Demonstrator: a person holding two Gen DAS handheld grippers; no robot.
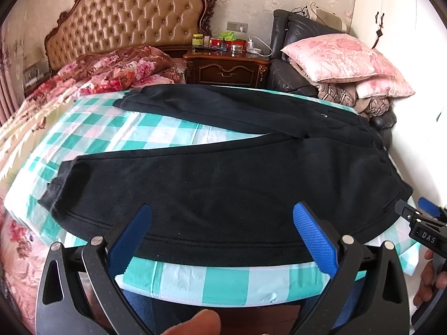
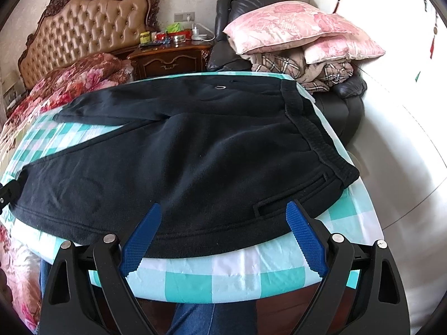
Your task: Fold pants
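Note:
Black fleece pants [image 1: 229,178] lie spread flat on a teal-and-white checked cloth [image 1: 223,282], legs apart to the left, waistband [image 2: 315,131] to the right. My left gripper [image 1: 222,209] is open and empty, hovering over the near leg's lower edge. My right gripper [image 2: 223,209] is open and empty over the near edge by the hip pocket [image 2: 290,195]. The right gripper also shows at the right edge of the left wrist view [image 1: 419,212].
A bed with floral quilt [image 1: 92,75] and tufted headboard [image 1: 128,19] lies left and behind. A wooden nightstand [image 1: 226,67] with small items stands at the back. A dark armchair holds pink pillows [image 1: 343,58] and blankets. A white wall is to the right.

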